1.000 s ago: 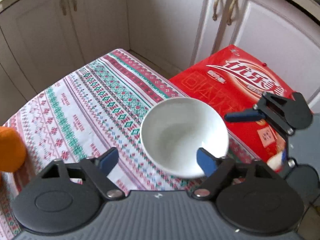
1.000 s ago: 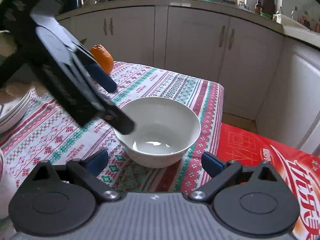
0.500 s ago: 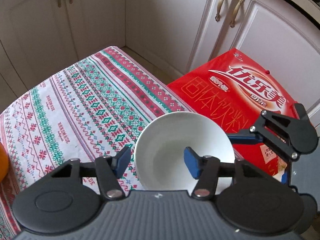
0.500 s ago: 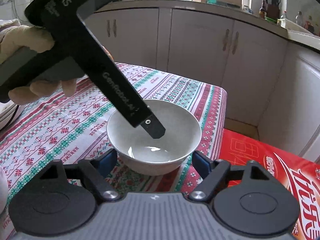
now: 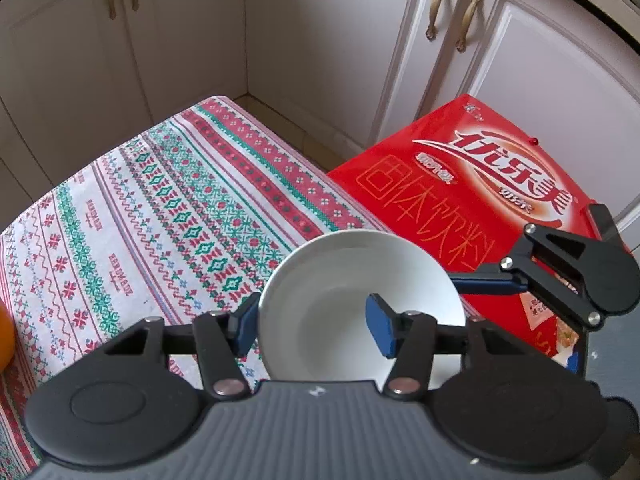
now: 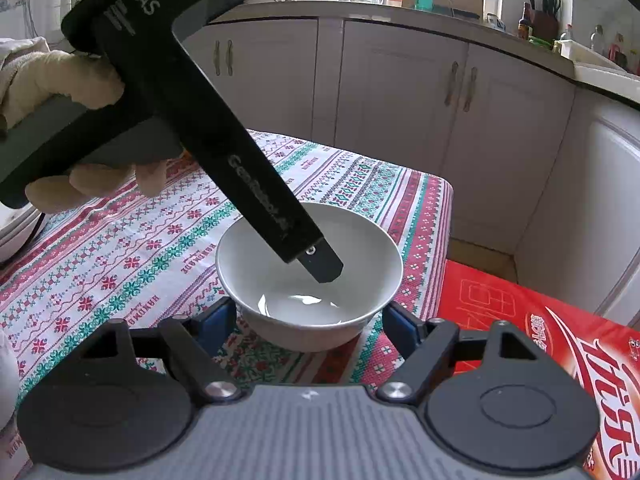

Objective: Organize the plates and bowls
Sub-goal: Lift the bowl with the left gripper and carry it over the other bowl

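Nearest the right gripper (image 6: 308,326), its wide-apart jaws flank the white bowl (image 6: 310,280) without clear contact. Over the bowl's left rim, the left gripper (image 5: 312,324) straddles the wall, jaws partly parted, one finger inside. Beyond, the bowl sits at the worktop's (image 5: 160,216) corner beside a red box (image 5: 472,200).

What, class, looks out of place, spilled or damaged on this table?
Nothing is spilled or broken. The white bowl stands upright, though near the tablecloth edge, and both tools crowd it: the left gripper straddles its rim, the right gripper flanks it, both open.
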Demonstrator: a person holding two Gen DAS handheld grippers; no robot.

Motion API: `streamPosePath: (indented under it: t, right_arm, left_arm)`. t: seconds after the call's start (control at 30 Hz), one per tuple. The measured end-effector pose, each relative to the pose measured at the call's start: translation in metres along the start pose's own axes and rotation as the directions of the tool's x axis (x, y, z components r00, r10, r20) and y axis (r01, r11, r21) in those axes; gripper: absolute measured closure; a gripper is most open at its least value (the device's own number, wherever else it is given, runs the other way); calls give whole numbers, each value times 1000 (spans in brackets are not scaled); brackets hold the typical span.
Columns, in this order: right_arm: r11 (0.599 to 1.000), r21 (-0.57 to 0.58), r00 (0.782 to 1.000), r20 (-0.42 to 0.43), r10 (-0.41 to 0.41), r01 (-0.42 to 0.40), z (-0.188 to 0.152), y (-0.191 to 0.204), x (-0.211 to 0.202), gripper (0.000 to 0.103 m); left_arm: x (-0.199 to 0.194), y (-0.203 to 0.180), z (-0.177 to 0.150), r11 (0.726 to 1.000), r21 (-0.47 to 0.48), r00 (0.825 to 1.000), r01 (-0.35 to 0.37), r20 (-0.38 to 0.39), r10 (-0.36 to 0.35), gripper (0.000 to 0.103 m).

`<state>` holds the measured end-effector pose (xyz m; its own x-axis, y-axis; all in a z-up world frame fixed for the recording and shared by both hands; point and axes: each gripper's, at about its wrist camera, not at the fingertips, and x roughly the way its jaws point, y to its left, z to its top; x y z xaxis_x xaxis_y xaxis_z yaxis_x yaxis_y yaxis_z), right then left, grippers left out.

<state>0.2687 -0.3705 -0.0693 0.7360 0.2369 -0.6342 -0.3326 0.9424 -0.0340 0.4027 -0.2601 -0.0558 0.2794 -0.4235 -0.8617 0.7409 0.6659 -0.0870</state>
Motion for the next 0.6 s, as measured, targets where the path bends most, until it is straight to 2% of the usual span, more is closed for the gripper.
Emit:
streamPosePath:
  t: [0.3, 0.5, 0.6]
  right_arm:
    - [1000, 18, 1000, -7, 3, -3, 3, 11, -21, 19]
    - [1000, 21, 1000, 1, 0, 0, 10, 30, -52, 19]
    - [1000, 23, 1000, 7, 14, -15, 12, 43, -68, 19]
  left_arm:
    - [-20, -10, -11, 1000, 14, 1000, 6, 19, -6, 48]
    - [-63, -25, -24, 1000, 17, 997, 8, 81, -9, 47]
    - [-85, -32, -36, 1000, 15, 994, 7, 111, -9, 44]
